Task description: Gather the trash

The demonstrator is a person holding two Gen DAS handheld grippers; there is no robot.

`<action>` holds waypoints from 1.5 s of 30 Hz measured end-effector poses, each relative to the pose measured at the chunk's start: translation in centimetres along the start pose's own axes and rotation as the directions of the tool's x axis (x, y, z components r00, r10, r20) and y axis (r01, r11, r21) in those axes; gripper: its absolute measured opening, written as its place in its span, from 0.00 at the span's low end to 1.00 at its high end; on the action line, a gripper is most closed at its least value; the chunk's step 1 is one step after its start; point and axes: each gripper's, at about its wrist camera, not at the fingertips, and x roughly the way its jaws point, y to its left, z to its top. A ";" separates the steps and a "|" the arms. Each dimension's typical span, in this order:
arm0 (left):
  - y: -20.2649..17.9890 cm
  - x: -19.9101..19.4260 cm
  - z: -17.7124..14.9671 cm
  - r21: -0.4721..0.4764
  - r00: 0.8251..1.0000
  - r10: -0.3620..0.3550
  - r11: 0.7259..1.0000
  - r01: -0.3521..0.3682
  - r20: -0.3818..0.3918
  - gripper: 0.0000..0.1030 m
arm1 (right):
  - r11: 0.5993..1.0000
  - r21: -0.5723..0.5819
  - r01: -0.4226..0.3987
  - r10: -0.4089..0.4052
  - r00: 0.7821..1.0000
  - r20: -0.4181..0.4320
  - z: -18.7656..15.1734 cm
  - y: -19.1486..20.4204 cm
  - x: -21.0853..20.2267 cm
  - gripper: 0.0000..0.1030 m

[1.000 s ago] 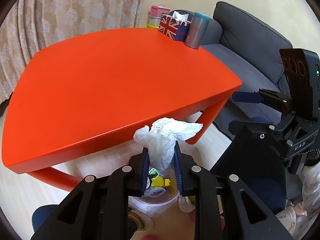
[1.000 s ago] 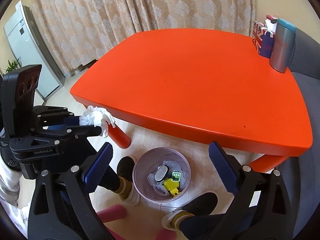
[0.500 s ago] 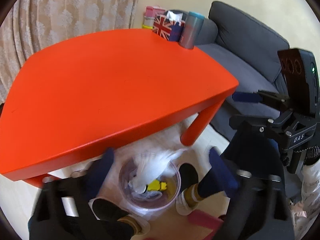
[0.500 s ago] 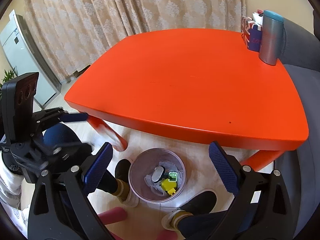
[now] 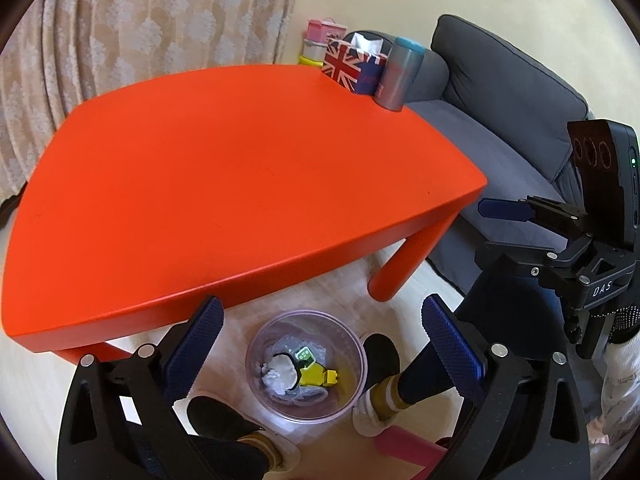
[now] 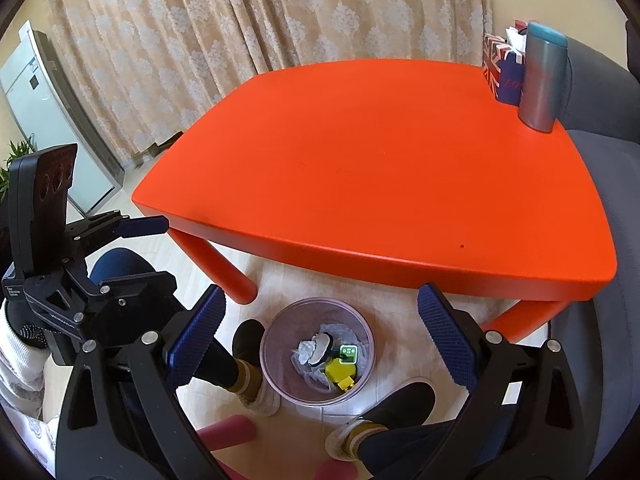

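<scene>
A clear plastic trash bin (image 5: 256, 372) (image 6: 272, 376) stands on the floor by the orange table's near edge. Inside lie a crumpled white tissue (image 5: 279, 372) (image 6: 308, 350), a yellow block (image 5: 316, 376) (image 6: 340, 372) and a small green card. My left gripper (image 5: 320, 344) hangs above the bin, open, with nothing between its fingers. My right gripper (image 6: 320, 340) is also above the bin and open, holding nothing. Each gripper shows at the side of the other's view.
The orange table (image 5: 240, 168) (image 6: 380, 168) carries a flag-print tissue box (image 5: 352, 68) and a grey tumbler (image 5: 400, 76) at its far corner. A grey sofa (image 5: 500, 120) stands to the right. The person's feet in slippers (image 5: 376, 396) flank the bin. Curtains hang behind.
The left gripper opened wide and let go of the crumpled white tissue, which dropped into the bin. The right gripper stayed open and hardly moved.
</scene>
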 end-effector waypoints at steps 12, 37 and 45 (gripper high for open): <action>2.2 -2.5 2.7 -0.035 0.997 0.054 0.998 -0.052 0.050 0.93 | 0.999 -0.021 0.032 -0.031 0.999 0.028 3.7 0.3 -1.2 0.95; 6.7 -3.7 11.7 -0.051 0.990 0.107 0.993 -0.103 0.089 0.93 | 0.997 -0.068 0.038 -0.034 0.998 0.058 14.4 0.1 -0.5 0.96; 6.9 -2.6 12.4 -0.042 0.986 0.144 0.989 -0.141 0.080 0.94 | 0.998 -0.059 0.019 -0.016 0.999 0.050 15.0 -0.5 0.4 0.96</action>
